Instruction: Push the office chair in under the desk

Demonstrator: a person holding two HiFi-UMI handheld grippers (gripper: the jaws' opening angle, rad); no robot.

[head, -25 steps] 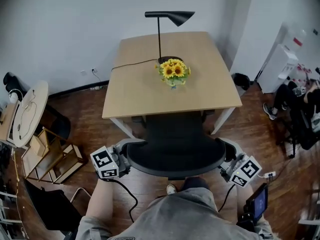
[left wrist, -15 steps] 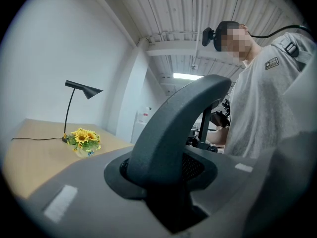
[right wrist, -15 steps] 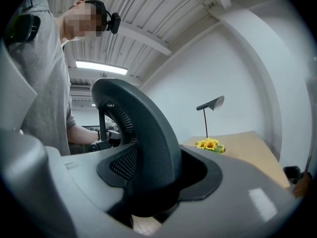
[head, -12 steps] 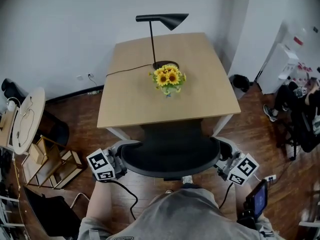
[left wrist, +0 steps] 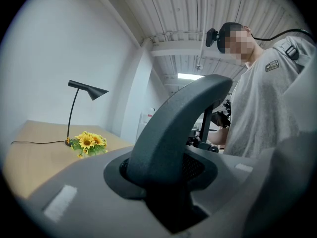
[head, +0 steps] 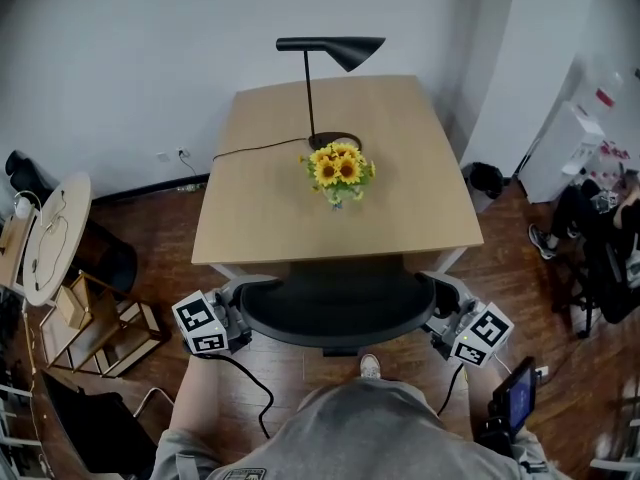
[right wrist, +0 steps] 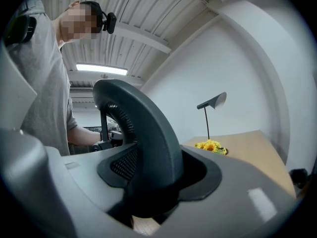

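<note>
Chair: at the near edge of the table, facing in. Seat appears mostly under the top; the curved backrest and both armrests lie outside the edge.

Left tongs: clamped on the left rim of the backrest, which fills the jaws in the left gripper view.

Right tongs: clamped likewise on the right rim.

Table top: lamp and sunflowers, well clear of the chair.

Progress (judgement): most of the travel is done. Left to do: a short straight push until the backrest nears the edge, then let go with both tongs.
</note>
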